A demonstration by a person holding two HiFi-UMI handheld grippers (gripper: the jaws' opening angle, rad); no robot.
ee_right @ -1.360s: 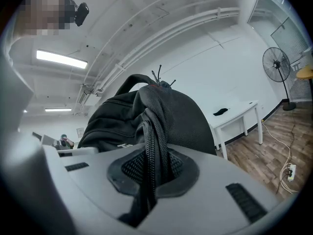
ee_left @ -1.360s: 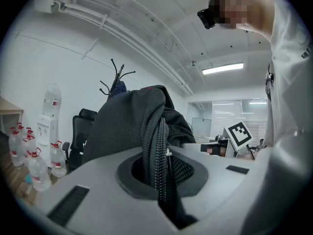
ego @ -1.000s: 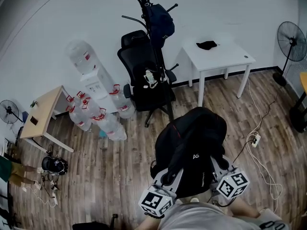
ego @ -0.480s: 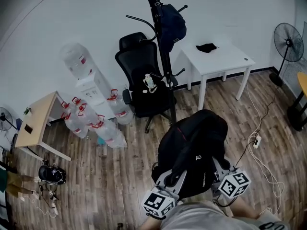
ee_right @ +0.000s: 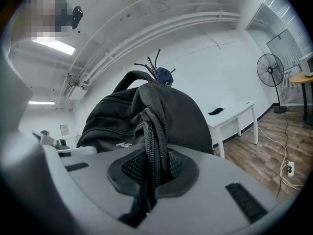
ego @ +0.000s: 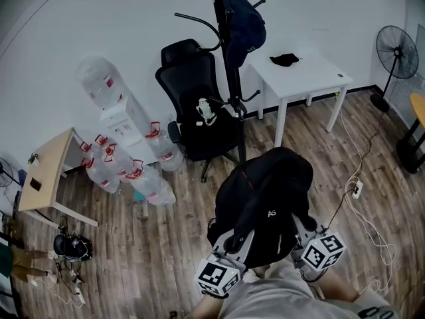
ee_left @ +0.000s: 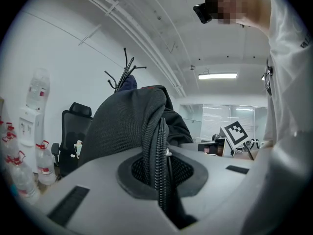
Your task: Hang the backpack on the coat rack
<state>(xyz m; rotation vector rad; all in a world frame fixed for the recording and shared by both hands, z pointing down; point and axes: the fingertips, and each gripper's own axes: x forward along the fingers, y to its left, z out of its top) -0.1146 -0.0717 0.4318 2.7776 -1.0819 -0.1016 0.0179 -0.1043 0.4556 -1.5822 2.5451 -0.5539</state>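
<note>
Matt woven cloth backpack (ego: 269, 198); wood-plank floor (ego: 153, 244).

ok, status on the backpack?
Left claw, right claw shut on backpack. Backpack not yet on coat rack. Office chair beside rack; dark bag already hanging there.

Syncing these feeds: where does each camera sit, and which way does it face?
Head view: on head, steeply down at backpack, left gripper, right gripper, own shirt.
Left gripper view: on that gripper, level along jaws clamping backpack; shirt at right.
Right gripper view: likewise; white table beyond, shirt at left.
Shared: backpack, coat rack.
</note>
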